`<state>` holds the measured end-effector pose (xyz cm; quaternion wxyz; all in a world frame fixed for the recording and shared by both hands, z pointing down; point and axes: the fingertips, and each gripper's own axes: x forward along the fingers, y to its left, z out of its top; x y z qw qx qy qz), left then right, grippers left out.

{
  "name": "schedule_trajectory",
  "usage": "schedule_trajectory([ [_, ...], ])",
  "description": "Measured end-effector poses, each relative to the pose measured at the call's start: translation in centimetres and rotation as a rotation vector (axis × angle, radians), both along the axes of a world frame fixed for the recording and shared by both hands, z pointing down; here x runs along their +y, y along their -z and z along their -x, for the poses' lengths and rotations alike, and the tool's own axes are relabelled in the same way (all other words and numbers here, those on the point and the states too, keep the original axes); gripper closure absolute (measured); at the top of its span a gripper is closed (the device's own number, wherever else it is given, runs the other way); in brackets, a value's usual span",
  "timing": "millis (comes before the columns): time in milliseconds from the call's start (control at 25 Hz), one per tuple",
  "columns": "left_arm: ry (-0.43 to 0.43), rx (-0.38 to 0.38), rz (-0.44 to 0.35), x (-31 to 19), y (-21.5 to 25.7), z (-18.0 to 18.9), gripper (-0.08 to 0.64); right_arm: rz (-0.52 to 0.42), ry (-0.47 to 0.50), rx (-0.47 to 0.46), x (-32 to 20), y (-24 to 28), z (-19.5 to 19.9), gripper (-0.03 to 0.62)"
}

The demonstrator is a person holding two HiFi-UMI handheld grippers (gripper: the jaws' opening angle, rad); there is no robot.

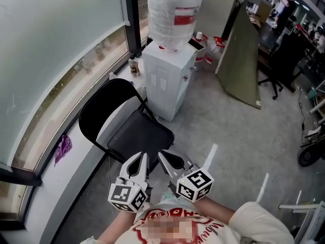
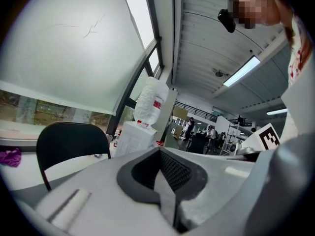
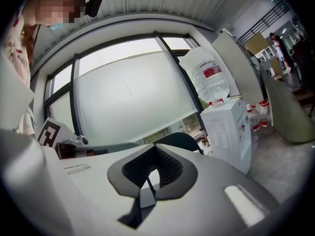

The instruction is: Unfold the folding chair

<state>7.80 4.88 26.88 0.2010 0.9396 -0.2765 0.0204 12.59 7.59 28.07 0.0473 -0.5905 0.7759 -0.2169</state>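
Note:
The black folding chair (image 1: 139, 136) stands unfolded on the floor beside the window, its seat down and its rounded backrest (image 1: 109, 105) toward the glass. My left gripper (image 1: 142, 158) and right gripper (image 1: 165, 156) hang side by side just short of the seat's near edge, close to my body. Both are shut with nothing between the jaws, and neither touches the chair. The left gripper view shows the backrest (image 2: 69, 141) beyond the shut left gripper (image 2: 165, 178). Over the shut right gripper (image 3: 150, 173), the top of the backrest (image 3: 179, 140) peeks out.
A white water dispenser (image 1: 167, 75) with a big bottle (image 1: 175, 11) stands right behind the chair. A purple cloth (image 1: 63, 147) lies on the window ledge at left. A green board (image 1: 244, 60) leans at the right, with an office chair (image 1: 271, 80) beyond it.

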Motion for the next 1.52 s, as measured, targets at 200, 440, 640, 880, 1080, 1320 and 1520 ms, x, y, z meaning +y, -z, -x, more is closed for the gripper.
schedule_trajectory([
  [200, 0.019, -0.031, -0.01, 1.4, -0.5, 6.5, 0.552, -0.039, 0.029, 0.038, 1.5, 1.2, 6.2, 0.57],
  [440, -0.007, -0.019, -0.033, 4.9, -0.2, 11.7, 0.552, -0.06, 0.039, 0.069, 4.0, 1.9, 12.4, 0.569],
  [640, -0.047, -0.012, -0.032, 7.8, -0.9, 14.2, 0.553, -0.066, 0.044, 0.127, 7.2, 1.6, 16.6, 0.569],
  [880, -0.048, -0.007, -0.024, 10.3, -1.0, 15.9, 0.552, -0.06, 0.035, 0.132, 10.1, 1.4, 17.6, 0.569],
  [1080, -0.017, 0.005, -0.065, 11.8, 0.8, 16.0, 0.553, -0.101, 0.05, 0.139, 11.6, 2.8, 17.5, 0.569],
  [1320, 0.002, 0.021, -0.068, 16.5, 1.7, 13.1, 0.552, -0.146, 0.105, 0.21, 16.5, 3.9, 15.9, 0.569],
  [1520, 0.014, 0.02, -0.068, 22.5, 1.7, 10.3, 0.552, -0.146, 0.106, 0.206, 22.0, 3.9, 12.8, 0.569],
])
